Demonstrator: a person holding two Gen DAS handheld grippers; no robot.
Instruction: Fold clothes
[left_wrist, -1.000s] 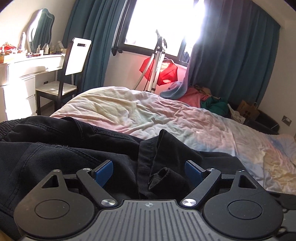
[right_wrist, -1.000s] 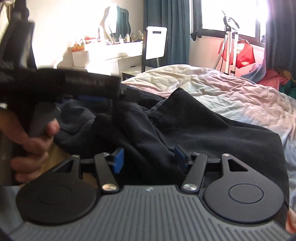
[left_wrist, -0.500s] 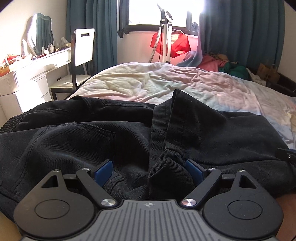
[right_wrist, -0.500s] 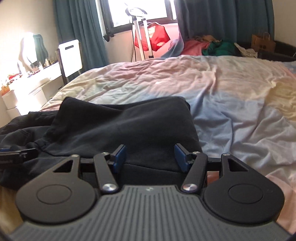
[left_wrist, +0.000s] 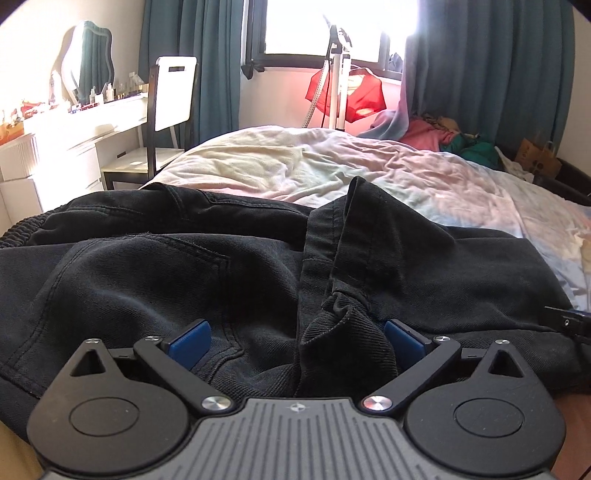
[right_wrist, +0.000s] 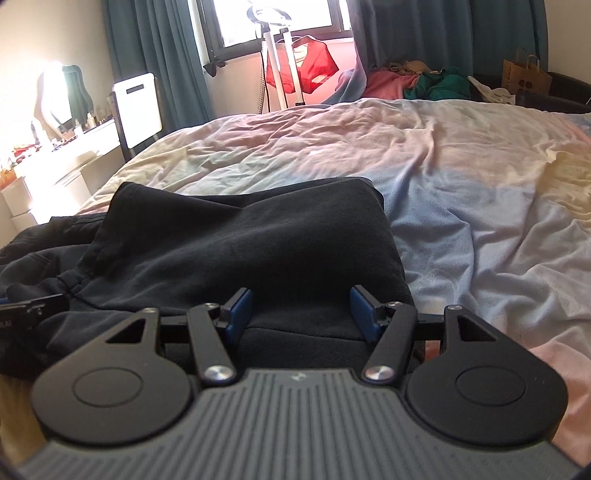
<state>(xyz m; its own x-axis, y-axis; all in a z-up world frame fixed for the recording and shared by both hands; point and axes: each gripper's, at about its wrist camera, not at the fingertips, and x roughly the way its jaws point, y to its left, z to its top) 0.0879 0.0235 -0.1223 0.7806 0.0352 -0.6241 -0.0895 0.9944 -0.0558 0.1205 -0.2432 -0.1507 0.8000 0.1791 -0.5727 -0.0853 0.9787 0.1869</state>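
While the black trousers (left_wrist: 155, 280) lie crosswise on the bed (right_wrist: 461, 177), long axis running side to side, the left claw (left_wrist: 295, 338) is opening, released over the bunched crotch seam, and the right claw (right_wrist: 301, 312) hangs released over the leg end.

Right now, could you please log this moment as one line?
garment: black trousers on bed | left gripper: opening over crotch seam | right gripper: open over leg
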